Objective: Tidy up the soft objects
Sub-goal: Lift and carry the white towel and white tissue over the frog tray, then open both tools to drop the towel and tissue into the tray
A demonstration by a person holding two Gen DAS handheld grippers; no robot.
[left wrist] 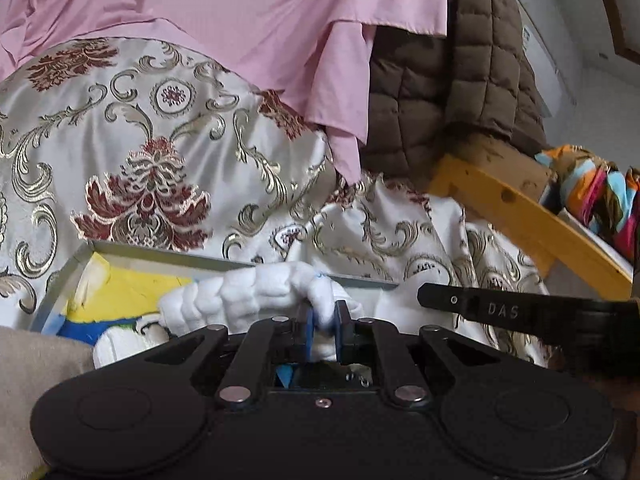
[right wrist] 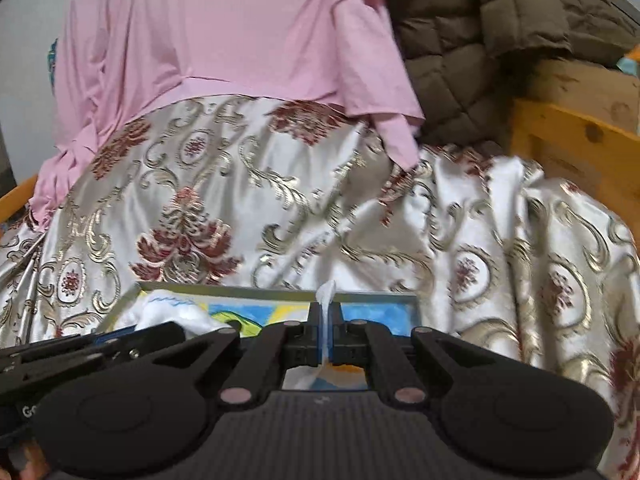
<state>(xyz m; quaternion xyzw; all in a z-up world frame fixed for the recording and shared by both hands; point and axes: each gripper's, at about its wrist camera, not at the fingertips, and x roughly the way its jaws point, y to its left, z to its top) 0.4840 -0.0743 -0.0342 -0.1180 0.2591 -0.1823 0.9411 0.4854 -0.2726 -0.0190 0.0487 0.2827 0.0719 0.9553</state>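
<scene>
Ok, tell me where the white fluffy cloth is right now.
The white fluffy cloth sits low in the left wrist view, pinched in the left tool, over the grey box in front of the brocade cover. The right tool pinches another part.

A patterned satin cover (left wrist: pixel 132 152) drapes the bed (yellow wooden frame (left wrist: pixel 532 216)); pink cloth (left wrist: pixel 240 12) lies on it.

right gripper (right wrist: pixel 327 332): bottom centre, jaws pinched on a thin fold of white cloth (right wrist: pixel 326 300)
left gripper (right wrist: pixel 80 350): lower left edge, state unclear
tray (right wrist: pixel 224 291): grey rim just beyond the jaws, blue and yellow inside
brocade cloth (right wrist: pixel 280 208): mid-frame
pink sheet (right wrist: pixel 224 32): upper centre, overlapping the brocade
brown quilted jacket (right wrist: pixel 500 32): upper right
</scene>
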